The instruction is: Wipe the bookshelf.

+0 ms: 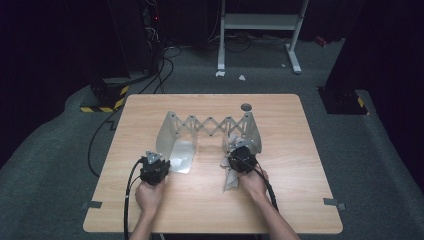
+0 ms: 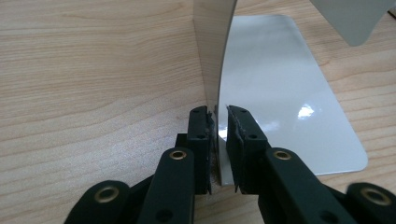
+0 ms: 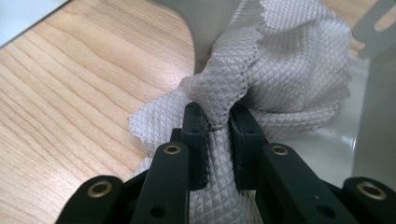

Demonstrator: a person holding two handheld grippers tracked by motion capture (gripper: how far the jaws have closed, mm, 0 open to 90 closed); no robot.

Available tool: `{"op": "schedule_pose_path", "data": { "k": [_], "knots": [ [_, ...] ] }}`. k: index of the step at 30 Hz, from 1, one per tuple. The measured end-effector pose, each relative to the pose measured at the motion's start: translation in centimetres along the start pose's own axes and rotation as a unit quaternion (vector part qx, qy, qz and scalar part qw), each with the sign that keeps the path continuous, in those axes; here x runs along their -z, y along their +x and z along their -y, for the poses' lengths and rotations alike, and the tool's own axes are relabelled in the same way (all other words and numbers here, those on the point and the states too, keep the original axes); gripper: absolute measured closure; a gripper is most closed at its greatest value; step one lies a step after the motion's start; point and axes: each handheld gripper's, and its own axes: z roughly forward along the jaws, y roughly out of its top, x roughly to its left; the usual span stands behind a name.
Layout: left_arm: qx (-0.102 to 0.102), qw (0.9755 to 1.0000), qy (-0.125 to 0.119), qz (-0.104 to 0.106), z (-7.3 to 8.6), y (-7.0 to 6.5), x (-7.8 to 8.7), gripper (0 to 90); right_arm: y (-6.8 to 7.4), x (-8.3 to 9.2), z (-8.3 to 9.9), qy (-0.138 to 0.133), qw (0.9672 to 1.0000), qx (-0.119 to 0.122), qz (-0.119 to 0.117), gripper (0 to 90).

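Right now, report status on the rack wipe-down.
Left gripper shut on rack's left end plate. Right gripper shut on cloth, at right end plate. Nothing in the way.

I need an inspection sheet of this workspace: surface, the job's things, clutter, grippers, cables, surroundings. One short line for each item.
Surface: wooden table, light grain, tape tabs at its front corners.
Job's things: metal expandable rack standing upright with a scissor lattice between two end plates; grey quilted cloth bunched up at the rack's right end.
Clutter: nothing seen.
Grippers: left gripper shut on the thin edge of the rack's left plate; right gripper shut on the cloth.
Cables: a black cable trails from each gripper toward the person; more black cables lie on the floor behind the table.
Surroundings: grey carpet, dark room, white frame stand at the back.
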Motion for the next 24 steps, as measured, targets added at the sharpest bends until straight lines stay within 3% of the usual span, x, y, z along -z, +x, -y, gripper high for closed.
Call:
{"op": "schedule_pose_path", "data": {
  "k": [5, 11, 14, 18, 24],
  "knots": [
    [0.003, 1.0, 0.0, 0.004, 0.0, 0.1, 0.0, 80.6, -0.8, 0.8, 1.2, -0.003, 0.9999, -0.001, -0.011, 77.8],
    [0.006, 1.0, 0.0, 0.007, 0.1, 0.1, 0.1, 82.2, -1.9, 1.8, 2.5, -0.004, 0.9998, -0.016, -0.008, 77.4],
    [0.006, 1.0, 0.001, 0.008, 0.1, 0.2, 0.1, 82.6, -1.4, 1.9, 2.4, -0.002, 1.0, -0.008, 0.0, 77.9],
    [0.007, 1.0, -0.003, 0.001, 0.3, 0.0, 0.3, 84.1, -0.3, 1.7, 2.2, -0.004, 0.9999, 0.01, -0.008, 77.8],
    [0.006, 1.0, -0.003, 0.003, 0.6, 0.0, 0.7, 86.5, -0.1, 2.0, 2.8, -0.011, 0.9996, 0.011, -0.023, 77.5]
  ]
}}
